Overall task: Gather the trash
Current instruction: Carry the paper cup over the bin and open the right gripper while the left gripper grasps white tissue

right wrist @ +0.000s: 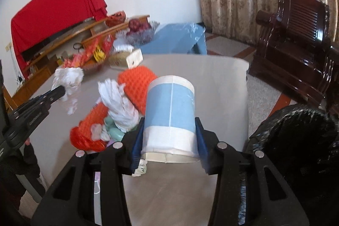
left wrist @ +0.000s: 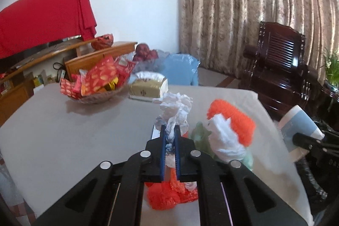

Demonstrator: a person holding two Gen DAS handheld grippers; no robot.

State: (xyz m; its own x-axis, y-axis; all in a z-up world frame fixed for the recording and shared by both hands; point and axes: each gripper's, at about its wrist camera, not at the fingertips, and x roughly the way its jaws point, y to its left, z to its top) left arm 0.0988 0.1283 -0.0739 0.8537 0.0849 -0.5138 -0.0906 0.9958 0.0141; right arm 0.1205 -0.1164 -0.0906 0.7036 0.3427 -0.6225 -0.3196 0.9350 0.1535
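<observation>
A crumpled white tissue wad (left wrist: 175, 107) stands pinched between the left tongs (left wrist: 170, 130), raised above the grey tabletop (left wrist: 74, 130). A blue-and-white paper cup (right wrist: 170, 118) lies on its side, clamped in the right tongs (right wrist: 169, 141). Orange foam fruit netting (left wrist: 233, 122), another white tissue (left wrist: 224, 137) and a pale green scrap (left wrist: 200, 135) lie heaped together on the tabletop.

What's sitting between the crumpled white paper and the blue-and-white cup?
In the right wrist view, a white tissue wad and orange foam netting lie between crumpled paper and cup.
</observation>
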